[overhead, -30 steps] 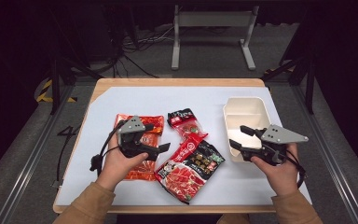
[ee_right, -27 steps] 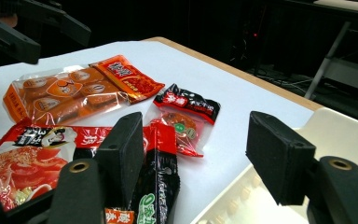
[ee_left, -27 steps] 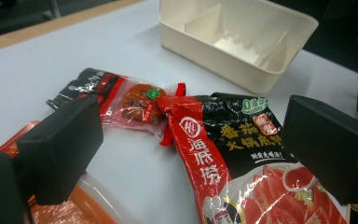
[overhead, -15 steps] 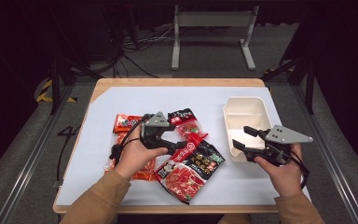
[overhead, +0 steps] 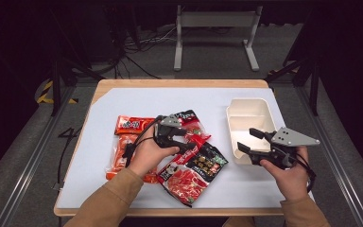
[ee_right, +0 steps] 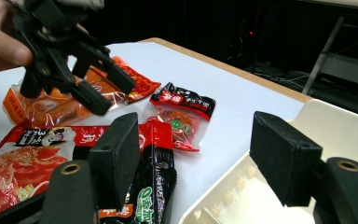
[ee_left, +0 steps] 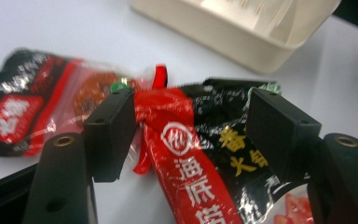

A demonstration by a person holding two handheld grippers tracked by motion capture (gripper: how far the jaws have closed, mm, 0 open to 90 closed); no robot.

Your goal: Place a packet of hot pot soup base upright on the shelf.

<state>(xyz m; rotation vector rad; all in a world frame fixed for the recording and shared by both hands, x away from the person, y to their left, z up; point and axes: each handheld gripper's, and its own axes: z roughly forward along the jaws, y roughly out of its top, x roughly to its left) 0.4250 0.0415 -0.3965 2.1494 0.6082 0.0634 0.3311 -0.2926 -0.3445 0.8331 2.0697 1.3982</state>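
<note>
Jaws of left gripper [ee_left: 193,135] spread, just closing, straddling top edge of red-and-black packet [ee_left: 205,163] on white table [overhead: 137,101], pads not pressing. Right gripper [overhead: 251,142] spread, just opening, nothing between, at near edge of cream tray [overhead: 248,111].

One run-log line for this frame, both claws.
left claw: closing, straddling red-and-black foil sauce packet, pads clear | right claw: open, empty, beside cream plastic tray
</note>
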